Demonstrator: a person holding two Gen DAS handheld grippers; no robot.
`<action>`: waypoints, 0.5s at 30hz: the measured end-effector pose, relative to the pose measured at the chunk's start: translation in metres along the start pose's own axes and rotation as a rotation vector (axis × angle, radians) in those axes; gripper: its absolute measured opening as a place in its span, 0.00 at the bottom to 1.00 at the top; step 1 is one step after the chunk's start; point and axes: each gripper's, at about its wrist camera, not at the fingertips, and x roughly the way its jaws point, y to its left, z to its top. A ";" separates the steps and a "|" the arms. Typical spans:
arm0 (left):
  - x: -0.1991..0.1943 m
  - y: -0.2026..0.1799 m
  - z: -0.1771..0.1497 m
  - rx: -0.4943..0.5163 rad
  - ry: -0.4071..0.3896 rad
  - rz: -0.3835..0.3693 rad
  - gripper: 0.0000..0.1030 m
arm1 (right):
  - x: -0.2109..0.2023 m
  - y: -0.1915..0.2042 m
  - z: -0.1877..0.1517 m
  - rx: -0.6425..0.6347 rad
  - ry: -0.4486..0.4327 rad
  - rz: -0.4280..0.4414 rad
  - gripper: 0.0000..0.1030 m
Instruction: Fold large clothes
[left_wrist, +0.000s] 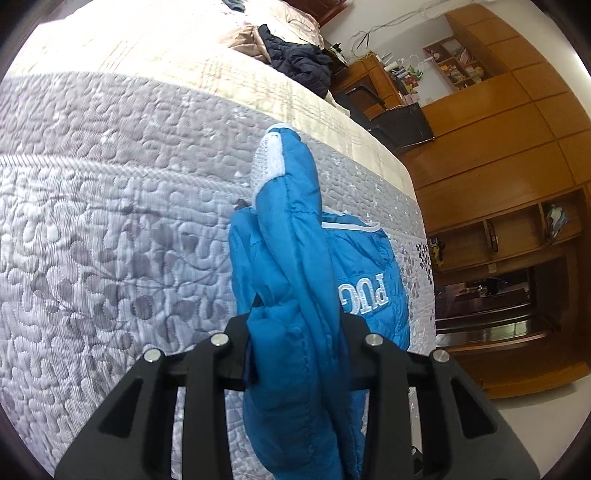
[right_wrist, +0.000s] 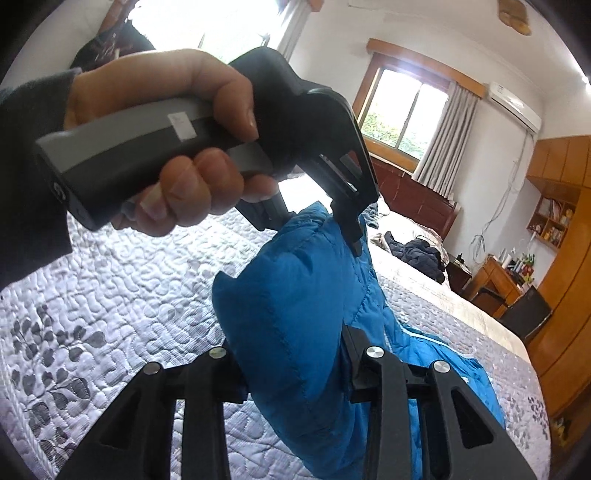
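A blue padded jacket (left_wrist: 295, 280) with white lettering and a white mesh patch hangs over the grey quilted bed cover (left_wrist: 110, 221). My left gripper (left_wrist: 295, 350) is shut on a thick fold of it. The same blue jacket (right_wrist: 295, 314) fills the right wrist view, where my right gripper (right_wrist: 295, 373) is shut on another bunch of it. Just above and ahead, a person's hand (right_wrist: 177, 147) holds the left gripper (right_wrist: 347, 229), whose tips bite into the jacket's upper edge. Both sets of fingertips are buried in fabric.
A dark jacket (left_wrist: 299, 59) lies on the cream blanket (left_wrist: 155, 44) at the bed's far end. Wooden wardrobes and shelves (left_wrist: 498, 166) line the wall past the bed's edge. A window with curtains (right_wrist: 406, 110) sits behind the headboard.
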 end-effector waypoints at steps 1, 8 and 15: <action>0.000 -0.009 0.000 0.008 -0.002 0.007 0.31 | -0.004 -0.005 -0.001 0.011 -0.008 -0.002 0.34; 0.000 -0.041 -0.006 0.049 -0.009 0.045 0.31 | -0.025 -0.032 -0.004 0.079 -0.046 -0.002 0.33; 0.004 -0.076 -0.011 0.077 -0.012 0.090 0.31 | -0.039 -0.055 -0.011 0.136 -0.069 0.002 0.33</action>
